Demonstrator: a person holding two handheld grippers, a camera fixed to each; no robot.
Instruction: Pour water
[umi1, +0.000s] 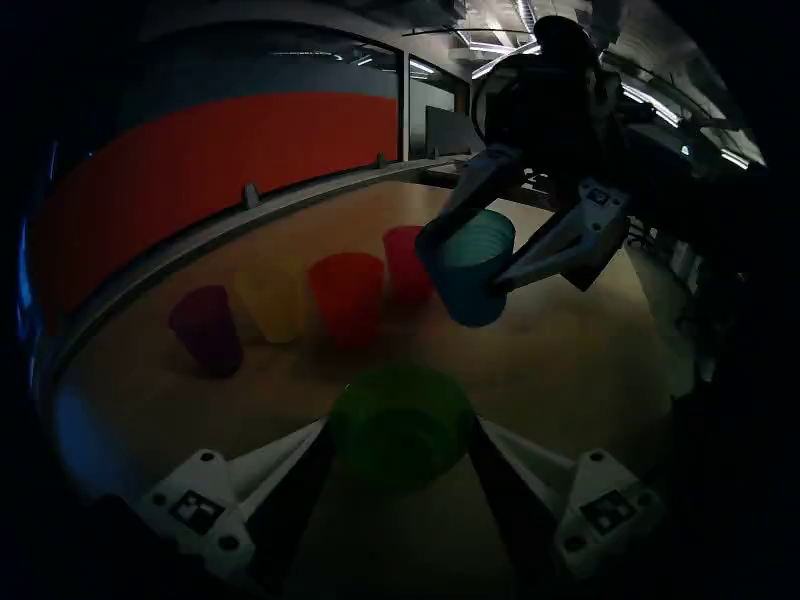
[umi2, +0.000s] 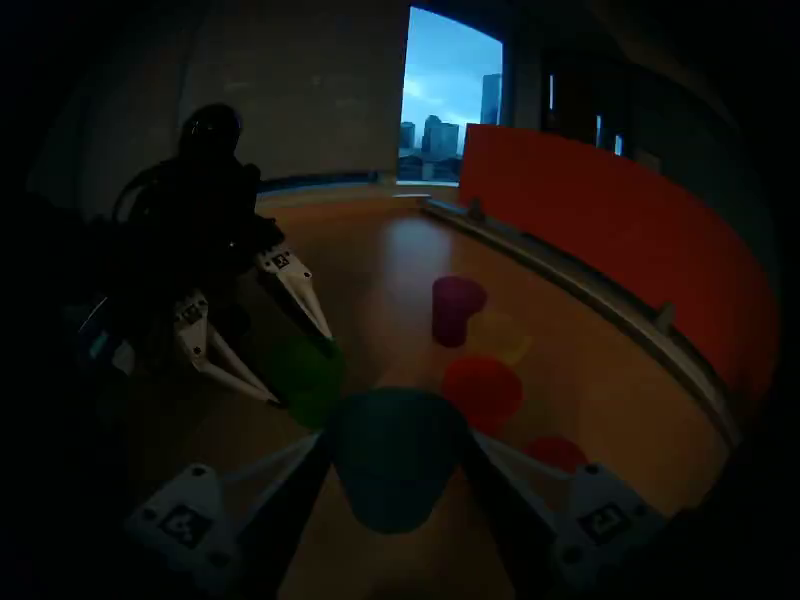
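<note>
In the left gripper view my left gripper (umi1: 402, 440) is shut on a green cup (umi1: 402, 425), held just above the wooden table (umi1: 560, 370). Farther off, my right gripper (umi1: 462, 262) is shut on a teal cup (umi1: 470, 265), lifted and tilted toward me. In the right gripper view that teal cup (umi2: 393, 455) sits between the right gripper's (umi2: 393, 450) fingers, with the green cup (umi2: 310, 380) and the left gripper (umi2: 300, 375) beyond it at the left. No water is discernible in the dim light.
A row of cups stands on the table: purple (umi1: 208, 328), yellow (umi1: 270, 305), orange-red (umi1: 347, 297) and pink-red (umi1: 405, 265). A red wall panel (umi1: 220, 170) runs behind a rail at the table's far edge. A person's dark shape (umi2: 190, 220) holds the left gripper.
</note>
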